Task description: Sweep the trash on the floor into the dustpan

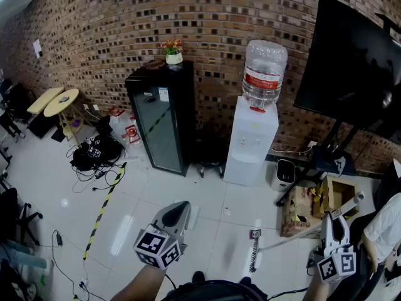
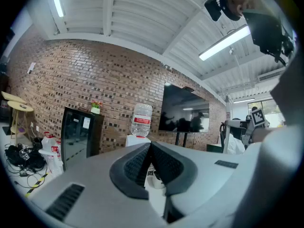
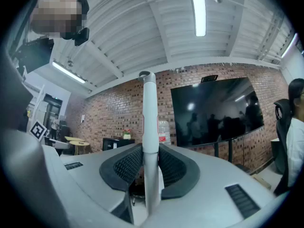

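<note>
While the left tool points forward, pinched shut and empty, the right tool clamps the broom handle.

— Where does the head view stand?
— High up and well back, tilted steeply down over the floor toward the brick wall.
— And the gripper views?
— Low, close behind the jaws of the left gripper and right gripper. Both face up at that wall, and the right looks along the broom handle.
— Shared ground?
— Fridge, cooler, screen.
</note>
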Motion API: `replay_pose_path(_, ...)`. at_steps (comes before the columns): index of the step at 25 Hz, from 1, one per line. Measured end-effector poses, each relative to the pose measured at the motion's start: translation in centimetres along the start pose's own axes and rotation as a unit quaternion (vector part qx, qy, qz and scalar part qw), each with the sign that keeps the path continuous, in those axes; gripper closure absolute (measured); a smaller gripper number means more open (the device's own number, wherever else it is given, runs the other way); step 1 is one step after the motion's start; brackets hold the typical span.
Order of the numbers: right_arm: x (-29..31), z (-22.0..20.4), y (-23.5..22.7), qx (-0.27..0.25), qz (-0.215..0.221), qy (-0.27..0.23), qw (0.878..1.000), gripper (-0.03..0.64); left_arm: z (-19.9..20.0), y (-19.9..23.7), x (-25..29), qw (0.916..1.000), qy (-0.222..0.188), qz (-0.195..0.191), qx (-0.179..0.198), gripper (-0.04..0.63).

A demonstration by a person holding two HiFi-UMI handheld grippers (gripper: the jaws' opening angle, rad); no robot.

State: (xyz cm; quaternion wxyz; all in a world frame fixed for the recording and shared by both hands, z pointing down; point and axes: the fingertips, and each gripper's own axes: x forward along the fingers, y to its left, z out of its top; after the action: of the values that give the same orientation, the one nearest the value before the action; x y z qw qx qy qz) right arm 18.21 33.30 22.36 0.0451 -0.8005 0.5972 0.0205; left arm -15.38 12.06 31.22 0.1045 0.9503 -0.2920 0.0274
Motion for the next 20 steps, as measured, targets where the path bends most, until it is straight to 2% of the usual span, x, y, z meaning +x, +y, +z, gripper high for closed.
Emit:
replay_pose_path(6,3.0,-0.1,2.3,-0.005,-0.012,-0.014,1.000,0.499,0.3,3.4,0.3,0.9995,0.003,-0.028,0.015,0.586)
replay_pose_path(12,4.8,0.8,4.3,-0.016,-0.002,-0.025,1.000,0.499,0.7,4.5,0.6,0.9989,-0.007,-0.044,0.015,0.586)
replay_pose_path(20,8.9,2.7,5.6,-0.015,0.040,-0.046,0.998,0.499,0.1,5.6,2.1,0.9996,0.001,-0.029,0.007,0.586)
